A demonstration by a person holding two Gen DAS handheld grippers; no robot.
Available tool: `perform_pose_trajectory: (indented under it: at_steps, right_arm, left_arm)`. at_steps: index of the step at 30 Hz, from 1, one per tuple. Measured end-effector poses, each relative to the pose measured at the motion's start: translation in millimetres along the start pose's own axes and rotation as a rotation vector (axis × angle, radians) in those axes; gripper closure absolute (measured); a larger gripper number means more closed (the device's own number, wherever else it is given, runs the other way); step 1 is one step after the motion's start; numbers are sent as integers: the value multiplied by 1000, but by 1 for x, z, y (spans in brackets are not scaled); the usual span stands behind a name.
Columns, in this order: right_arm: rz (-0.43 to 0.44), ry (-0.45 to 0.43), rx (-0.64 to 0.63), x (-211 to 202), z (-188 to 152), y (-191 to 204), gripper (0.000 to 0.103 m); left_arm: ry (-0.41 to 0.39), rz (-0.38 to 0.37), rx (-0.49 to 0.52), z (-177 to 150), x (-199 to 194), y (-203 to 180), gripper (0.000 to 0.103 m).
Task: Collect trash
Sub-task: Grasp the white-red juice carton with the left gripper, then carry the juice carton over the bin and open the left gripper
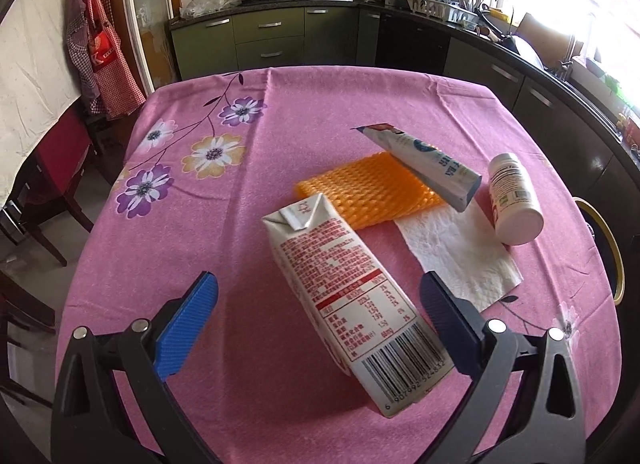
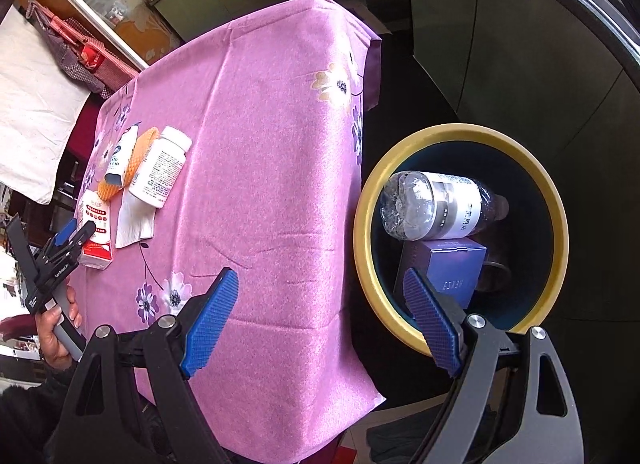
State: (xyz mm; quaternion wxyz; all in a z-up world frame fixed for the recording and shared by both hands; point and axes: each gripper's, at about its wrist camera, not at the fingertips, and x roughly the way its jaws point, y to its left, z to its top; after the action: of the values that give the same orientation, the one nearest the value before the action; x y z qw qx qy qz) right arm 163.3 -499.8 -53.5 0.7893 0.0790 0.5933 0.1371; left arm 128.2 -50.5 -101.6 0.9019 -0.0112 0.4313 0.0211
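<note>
Left tongs (image 1: 318, 322) spread wide, straddling the milk carton (image 1: 340, 284), which lies flat on the pink-clothed desk (image 1: 240, 224) between the two blue pads and touches neither. Right tongs (image 2: 320, 322) also spread wide and empty, poised over the gap between desk edge and the yellow-rimmed bin (image 2: 460, 232) standing on the floor ahead and to the right of them.

Already inside the bin: a clear plastic bottle (image 2: 436, 206) lying across a dark blue box (image 2: 444, 268).

Just beyond the left tongs, past the carton's far end: an orange foam net (image 1: 368, 188) with a toothpaste box (image 1: 424, 164) resting partly on top, a crumpled paper napkin (image 1: 460, 252) ahead and to the right, and a white pill bottle (image 1: 514, 200) on its side touching the napkin's far edge.

Probably mid-collection, with some trash binned and five pieces left. Step in hand, by the look of it: picking up the carton. Next move calls for lowering, squeezing the pads onto the carton's long sides, lifting level, then carrying rightward past the desk edge to the bin.
</note>
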Motion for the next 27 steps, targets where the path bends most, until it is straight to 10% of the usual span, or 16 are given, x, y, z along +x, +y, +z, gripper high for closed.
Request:
perform_pose_trajectory:
  at_steps: [11, 18, 27]
  right_arm:
    - [9, 4, -38, 3, 4, 20, 19]
    - [9, 9, -55, 0, -2, 27, 19]
    - [15, 1, -50, 0, -5, 24, 19]
  left_arm:
    - [25, 34, 15, -10, -10, 46, 15]
    - [45, -97, 82, -12, -3, 33, 68]
    - [-31, -101, 140, -14, -23, 24, 68]
